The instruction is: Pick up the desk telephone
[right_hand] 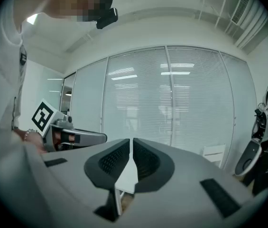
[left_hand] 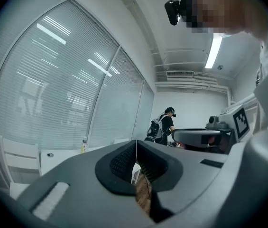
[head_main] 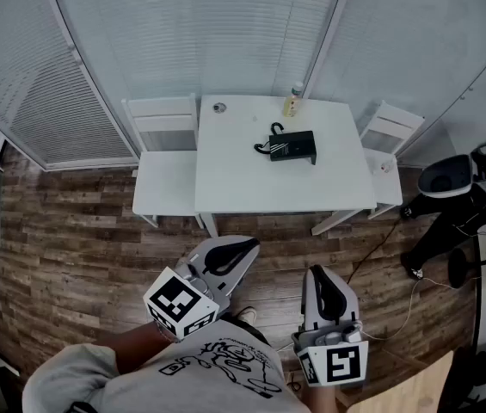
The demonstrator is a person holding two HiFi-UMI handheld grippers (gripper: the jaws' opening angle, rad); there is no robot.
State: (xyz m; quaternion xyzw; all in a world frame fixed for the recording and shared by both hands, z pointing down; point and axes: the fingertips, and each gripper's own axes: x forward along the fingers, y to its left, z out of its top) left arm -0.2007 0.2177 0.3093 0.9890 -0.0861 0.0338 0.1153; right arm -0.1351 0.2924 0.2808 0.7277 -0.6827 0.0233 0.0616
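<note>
Head view: boxy black desk telephone

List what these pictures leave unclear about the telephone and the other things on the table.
- Head view: the desk telephone is too small to read its keys or tell how its handset sits.
- Head view: the small round thing near the far edge of the table is too small to identify.
- Head view: the bottle label is too small to read.
- Gripper views: the left gripper and right gripper, jaws together, hide the telephone.
</note>
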